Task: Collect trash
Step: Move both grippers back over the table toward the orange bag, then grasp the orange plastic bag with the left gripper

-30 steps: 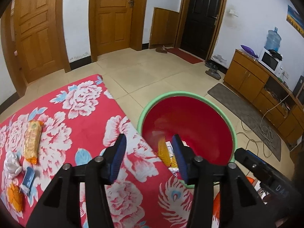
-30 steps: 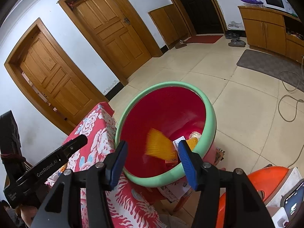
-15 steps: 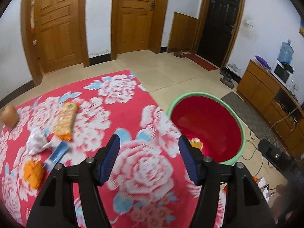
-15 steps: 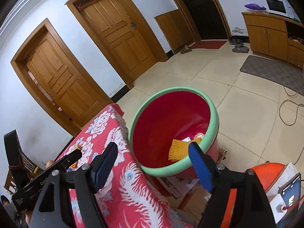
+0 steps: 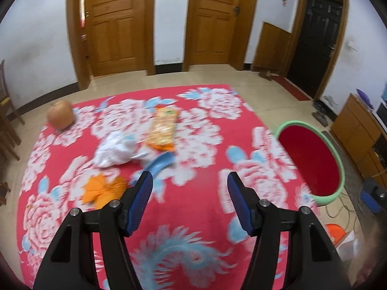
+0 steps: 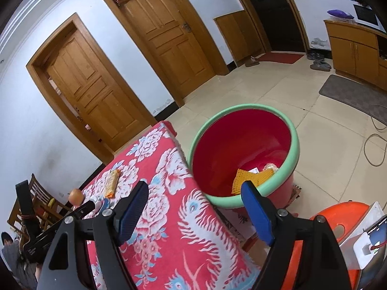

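In the left wrist view my left gripper (image 5: 189, 181) is open and empty above the red floral tablecloth (image 5: 198, 145). Ahead of it lie a blue wrapper (image 5: 159, 164), an orange wrapper (image 5: 104, 189), a crumpled white tissue (image 5: 113, 151) and a long orange snack packet (image 5: 163, 129). The red tub with a green rim (image 5: 312, 159) stands off the table's right edge. In the right wrist view my right gripper (image 6: 194, 194) is open and empty, near the table corner beside the tub (image 6: 244, 154), which holds an orange net (image 6: 251, 177) and other scraps.
An apple (image 5: 60, 117) sits at the table's far left. An orange plastic stool (image 6: 338, 220) with a phone and charger (image 6: 370, 239) stands at the right. Wooden chairs (image 6: 36, 207) are at the left. Cables (image 6: 375, 145) lie on the tiled floor.
My left gripper has swung left from over the tub to over the table's trash. An orange net fell into the tub and my right gripper drew back, opening wider.
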### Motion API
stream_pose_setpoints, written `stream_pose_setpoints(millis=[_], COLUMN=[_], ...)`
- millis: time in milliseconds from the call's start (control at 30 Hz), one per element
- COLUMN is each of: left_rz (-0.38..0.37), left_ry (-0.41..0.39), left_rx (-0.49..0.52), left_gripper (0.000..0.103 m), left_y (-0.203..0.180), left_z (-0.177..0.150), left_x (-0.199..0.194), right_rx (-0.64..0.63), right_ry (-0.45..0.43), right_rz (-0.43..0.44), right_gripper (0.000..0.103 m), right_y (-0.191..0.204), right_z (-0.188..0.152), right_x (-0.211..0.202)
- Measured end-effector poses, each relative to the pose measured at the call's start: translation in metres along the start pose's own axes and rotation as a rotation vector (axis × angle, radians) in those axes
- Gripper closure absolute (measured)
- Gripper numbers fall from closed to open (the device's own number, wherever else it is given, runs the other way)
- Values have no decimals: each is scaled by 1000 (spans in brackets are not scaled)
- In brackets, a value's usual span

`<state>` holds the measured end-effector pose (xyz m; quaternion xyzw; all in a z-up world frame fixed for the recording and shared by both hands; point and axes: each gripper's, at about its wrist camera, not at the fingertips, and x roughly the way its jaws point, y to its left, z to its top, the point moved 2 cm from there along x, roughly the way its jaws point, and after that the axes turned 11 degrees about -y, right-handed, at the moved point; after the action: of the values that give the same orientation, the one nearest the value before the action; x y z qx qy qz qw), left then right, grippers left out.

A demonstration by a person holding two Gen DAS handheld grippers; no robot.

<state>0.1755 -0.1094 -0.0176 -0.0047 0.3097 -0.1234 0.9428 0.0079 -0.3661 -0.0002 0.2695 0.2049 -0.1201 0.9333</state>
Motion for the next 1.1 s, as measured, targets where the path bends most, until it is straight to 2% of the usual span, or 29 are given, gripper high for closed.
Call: stream_pose_setpoints(millis=[200, 433, 700, 933, 1100], left_rz=[86, 145, 153, 112, 75], left_ry=[38, 88, 137, 138, 118], left_rx=[-30, -64, -98, -154, -169], left_gripper=[39, 39, 39, 64, 68], left_y=[41, 74, 92, 101, 104], left_z=[-13, -28, -38, -39, -37], left_x=[6, 20, 39, 40, 33], right_rx=[-23, -47, -79, -117, -135], right_ry=[18, 40, 54, 66, 84], right_rz=[10, 15, 25, 42, 63], right_gripper=[22, 22, 22, 22, 22], right_y=[11, 24, 37, 52, 63], right_z=[-6, -13, -16, -20, -24], right_x=[1, 6, 8, 12, 15])
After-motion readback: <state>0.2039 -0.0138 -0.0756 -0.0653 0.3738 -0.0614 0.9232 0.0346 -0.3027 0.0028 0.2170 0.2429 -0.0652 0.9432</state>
